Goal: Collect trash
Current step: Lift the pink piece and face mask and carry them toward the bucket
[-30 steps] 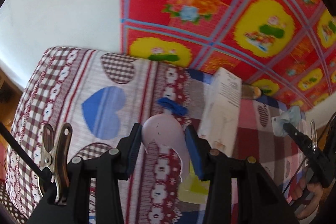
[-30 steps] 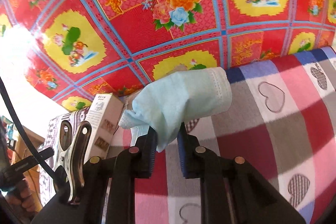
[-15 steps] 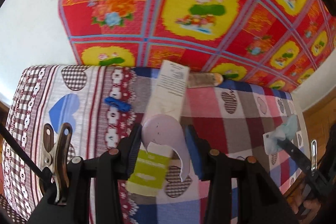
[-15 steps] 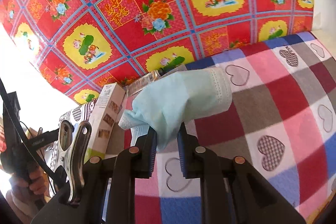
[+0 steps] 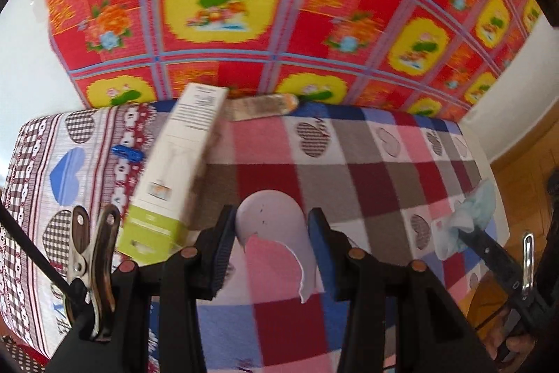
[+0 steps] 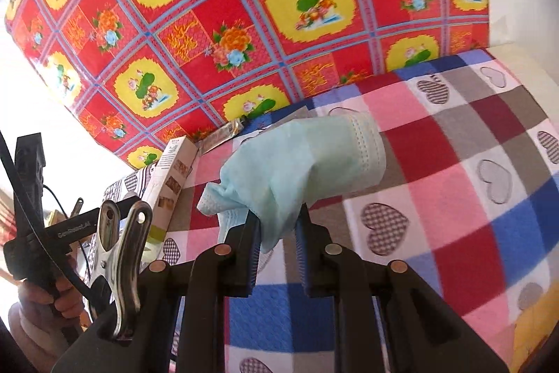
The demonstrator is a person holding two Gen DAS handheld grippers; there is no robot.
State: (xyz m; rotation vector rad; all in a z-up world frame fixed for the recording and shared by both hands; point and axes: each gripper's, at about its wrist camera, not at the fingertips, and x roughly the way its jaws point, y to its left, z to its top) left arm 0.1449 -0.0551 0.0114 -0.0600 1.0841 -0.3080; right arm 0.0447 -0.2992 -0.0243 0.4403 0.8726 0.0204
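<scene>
Left gripper (image 5: pixel 270 254) jaws clamp a torn eggshell (image 5: pixel 270 226); right gripper (image 6: pixel 276 242) jaws pinch a mask (image 6: pixel 304 163), both lifted for disposal.

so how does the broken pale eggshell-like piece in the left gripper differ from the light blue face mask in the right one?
The broken pale eggshell-like piece is rigid, domed and jagged-edged; the light blue face mask is soft, crumpled fabric. The shell sits between the left gripper pads; the mask bulges well beyond the right gripper. Both are clamped above the checked heart-print cloth.
</scene>
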